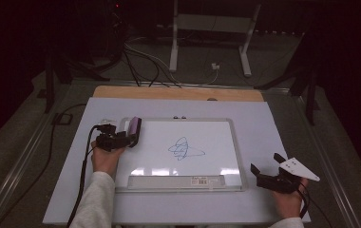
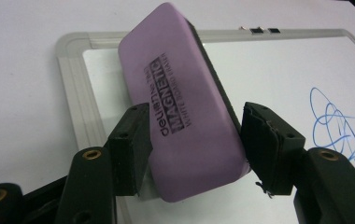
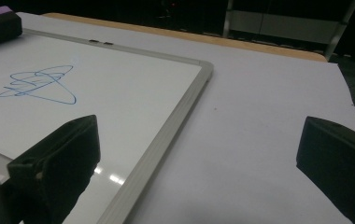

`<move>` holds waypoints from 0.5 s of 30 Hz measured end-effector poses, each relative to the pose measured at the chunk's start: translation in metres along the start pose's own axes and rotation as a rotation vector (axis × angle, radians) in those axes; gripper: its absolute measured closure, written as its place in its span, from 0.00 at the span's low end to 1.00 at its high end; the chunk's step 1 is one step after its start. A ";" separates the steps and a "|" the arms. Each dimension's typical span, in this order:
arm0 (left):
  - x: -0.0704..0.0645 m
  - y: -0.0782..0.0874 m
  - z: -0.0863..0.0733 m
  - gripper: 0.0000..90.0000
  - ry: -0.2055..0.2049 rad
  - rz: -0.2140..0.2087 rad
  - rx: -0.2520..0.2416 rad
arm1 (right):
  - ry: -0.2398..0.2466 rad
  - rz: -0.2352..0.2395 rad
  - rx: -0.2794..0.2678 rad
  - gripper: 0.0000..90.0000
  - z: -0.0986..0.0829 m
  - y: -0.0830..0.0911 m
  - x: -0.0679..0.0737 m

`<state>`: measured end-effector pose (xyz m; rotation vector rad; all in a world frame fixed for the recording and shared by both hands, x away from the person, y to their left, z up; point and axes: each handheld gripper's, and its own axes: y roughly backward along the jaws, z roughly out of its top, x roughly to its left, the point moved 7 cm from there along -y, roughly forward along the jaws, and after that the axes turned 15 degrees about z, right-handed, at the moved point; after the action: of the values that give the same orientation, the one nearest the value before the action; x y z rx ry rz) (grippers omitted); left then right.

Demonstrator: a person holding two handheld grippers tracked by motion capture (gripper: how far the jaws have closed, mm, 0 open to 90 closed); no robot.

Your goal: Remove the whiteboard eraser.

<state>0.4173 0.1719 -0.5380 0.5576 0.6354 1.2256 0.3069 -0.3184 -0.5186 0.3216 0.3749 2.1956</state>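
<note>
Left hand-held gripper (image 2: 192, 144) closed on the purple oblong magnetic whiteboard eraser (image 2: 182, 105), one black jaw on each long side, near the end closest to the hand. Eraser tilted, with the printed plastic back upward and the dark felt face turned to one side, above the far left corner of the silver-framed whiteboard (image 2: 75, 98). In the high view, same eraser (image 1: 135, 128) at the left edge of the whiteboard (image 1: 233, 142), well apart from the blue marker scribble (image 1: 184, 148) in the middle.

Probably a light thing, with stiff shell and soft felt pad below. Smooth plastic sides, so maybe a little slippery; grip across the long sides near the middle looks safest, never on the felt. Magnetic by its label, so likely to stick a bit to the board when laid flat.

Right hand-held gripper (image 1: 270, 170) wide open and empty, resting near the near right corner of the tabletop (image 1: 264, 118), just beside the board's right frame.

Tabletop covered with a pale, flat, smooth sheet; wooden strip (image 1: 178, 93) visible along the far edge. Board surface glossy, with reflections near its bottom tray (image 1: 176, 182). Room dark; grey floor, cables (image 1: 140, 61) and a white metal stand (image 1: 209, 28) beyond the far edge.
</note>
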 end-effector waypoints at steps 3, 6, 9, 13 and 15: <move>-0.001 -0.002 -0.002 0.49 -0.017 0.007 0.010 | -0.001 -0.001 0.000 0.00 0.000 0.000 0.000; -0.001 -0.001 -0.002 0.52 -0.014 0.007 0.004 | -0.001 -0.001 -0.002 0.00 0.000 0.001 -0.001; -0.001 -0.001 -0.002 0.52 -0.015 0.006 0.007 | -0.002 -0.001 -0.002 0.00 0.000 0.001 -0.001; -0.003 -0.001 -0.002 0.52 -0.037 0.020 0.003 | 0.001 0.000 0.001 0.00 0.000 0.000 0.000; -0.004 -0.001 -0.003 0.52 -0.045 0.023 0.002 | 0.001 0.000 0.000 0.00 0.000 0.000 0.000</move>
<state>0.4150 0.1680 -0.5397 0.5942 0.5934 1.2312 0.3069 -0.3187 -0.5185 0.3205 0.3756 2.1958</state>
